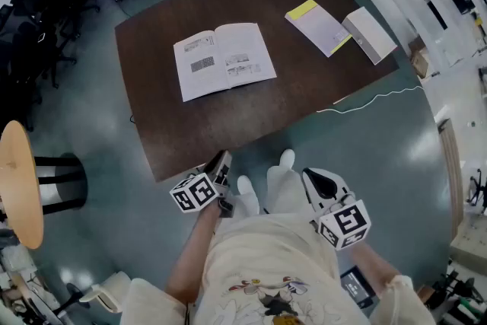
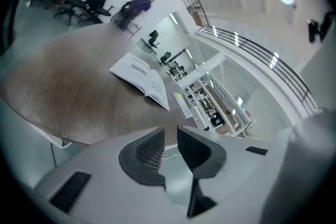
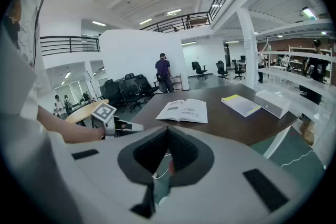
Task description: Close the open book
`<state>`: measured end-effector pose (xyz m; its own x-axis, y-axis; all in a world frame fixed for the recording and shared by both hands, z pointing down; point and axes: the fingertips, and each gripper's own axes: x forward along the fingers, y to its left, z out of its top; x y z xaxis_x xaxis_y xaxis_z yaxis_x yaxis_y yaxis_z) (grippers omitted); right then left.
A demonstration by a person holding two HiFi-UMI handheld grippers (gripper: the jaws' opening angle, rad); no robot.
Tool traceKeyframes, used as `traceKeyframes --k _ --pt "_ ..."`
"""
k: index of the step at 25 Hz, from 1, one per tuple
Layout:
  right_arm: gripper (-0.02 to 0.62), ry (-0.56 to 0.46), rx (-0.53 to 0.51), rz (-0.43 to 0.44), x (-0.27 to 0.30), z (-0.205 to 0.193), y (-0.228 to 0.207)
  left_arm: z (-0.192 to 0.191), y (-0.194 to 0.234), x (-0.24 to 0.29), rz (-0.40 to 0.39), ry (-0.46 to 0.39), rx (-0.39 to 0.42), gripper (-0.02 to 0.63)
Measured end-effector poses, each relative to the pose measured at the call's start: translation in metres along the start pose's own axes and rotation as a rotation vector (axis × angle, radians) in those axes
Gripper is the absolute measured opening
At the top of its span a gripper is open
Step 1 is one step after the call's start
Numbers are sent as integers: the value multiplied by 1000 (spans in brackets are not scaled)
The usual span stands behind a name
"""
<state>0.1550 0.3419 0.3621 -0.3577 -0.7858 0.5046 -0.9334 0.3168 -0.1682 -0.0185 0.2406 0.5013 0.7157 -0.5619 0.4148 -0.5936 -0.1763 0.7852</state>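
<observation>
The open book (image 1: 224, 59) lies flat, 2 printed pages up; left gripper (image 1: 221, 167) parted and empty, right gripper (image 1: 314, 180) clenched on nothing.

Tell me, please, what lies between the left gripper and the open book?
Only bare tabletop. In the head view the left gripper is at the table's near edge, and the dark table is bare up to the open book.
</observation>
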Motion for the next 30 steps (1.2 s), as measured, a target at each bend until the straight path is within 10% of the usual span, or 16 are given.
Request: traceKeyframes --k 9,25,30 --pt "2 -23 -25 81 -18 -9 35 -43 -129 -82 80 1 428 6" --pt "2 -41 25 239 -84 -40 41 -125 -204 -138 187 -78 420 6" --pt "2 -46 1 258 -90 -51 41 -139 -193 -147 212 -120 310 6"
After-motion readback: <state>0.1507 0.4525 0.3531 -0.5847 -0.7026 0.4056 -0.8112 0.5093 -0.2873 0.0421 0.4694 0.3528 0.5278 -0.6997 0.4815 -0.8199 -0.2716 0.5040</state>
